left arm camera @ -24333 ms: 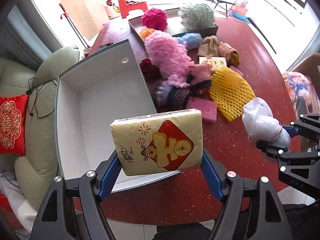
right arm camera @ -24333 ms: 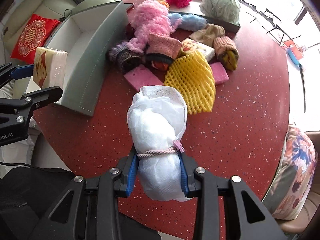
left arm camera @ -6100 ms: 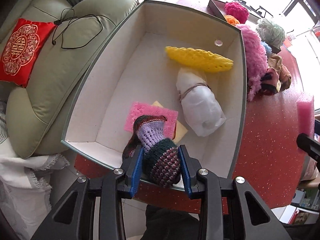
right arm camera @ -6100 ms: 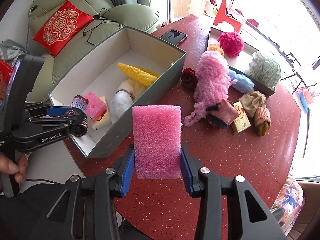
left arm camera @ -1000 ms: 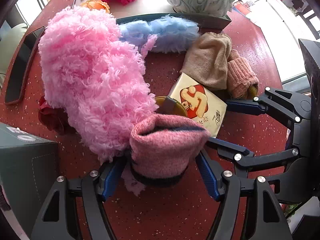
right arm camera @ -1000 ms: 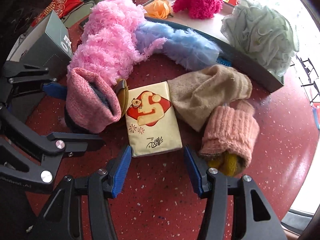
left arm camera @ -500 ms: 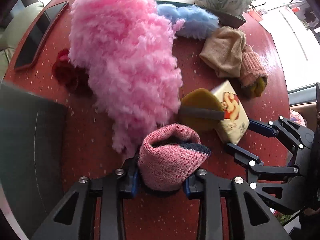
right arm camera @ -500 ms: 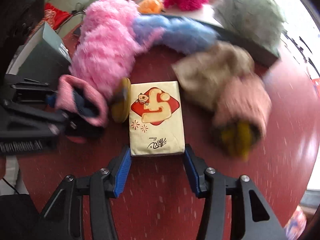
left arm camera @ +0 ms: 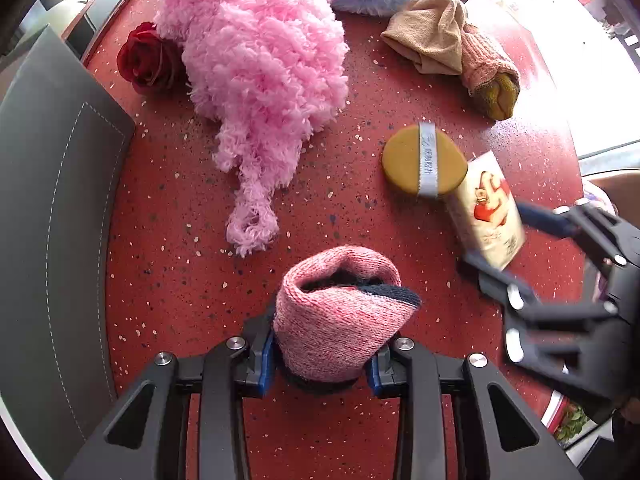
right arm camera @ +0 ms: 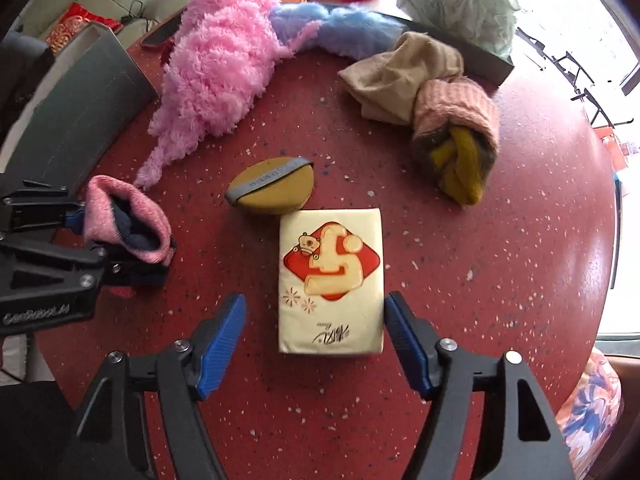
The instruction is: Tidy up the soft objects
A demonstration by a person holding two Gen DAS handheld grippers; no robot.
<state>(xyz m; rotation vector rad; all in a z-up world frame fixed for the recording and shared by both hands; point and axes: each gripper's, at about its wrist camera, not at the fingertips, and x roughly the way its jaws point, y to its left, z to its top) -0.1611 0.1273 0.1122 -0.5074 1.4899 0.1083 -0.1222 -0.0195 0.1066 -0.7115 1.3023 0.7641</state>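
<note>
1. Your left gripper (left arm camera: 322, 356) is clenching the pink knitted sock roll (left arm camera: 340, 312) above the red table (left arm camera: 180, 240).
2. Your right gripper (right arm camera: 314, 340) is standing spread, its jaws just widening around the tissue pack (right arm camera: 330, 280), pads not pressing it.
3. The pack is lying flat, touching the mustard puff (right arm camera: 272, 190).

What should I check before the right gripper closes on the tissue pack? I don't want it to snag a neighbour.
1. Right gripper open: ok; its jaws have just been opening and stand wider than the tissue pack.
2. Pack between the fingers: ok, though the pads touch neither side yet.
3. Powder puff out of the grip: cannot tell; it sits at the pack's far corner, ahead of the fingertips, contact unclear.
4. Left gripper holding its load: ok, shut on the pink rolled sock.
5. Left gripper out of the way: ok, off to the pack's side.
</note>
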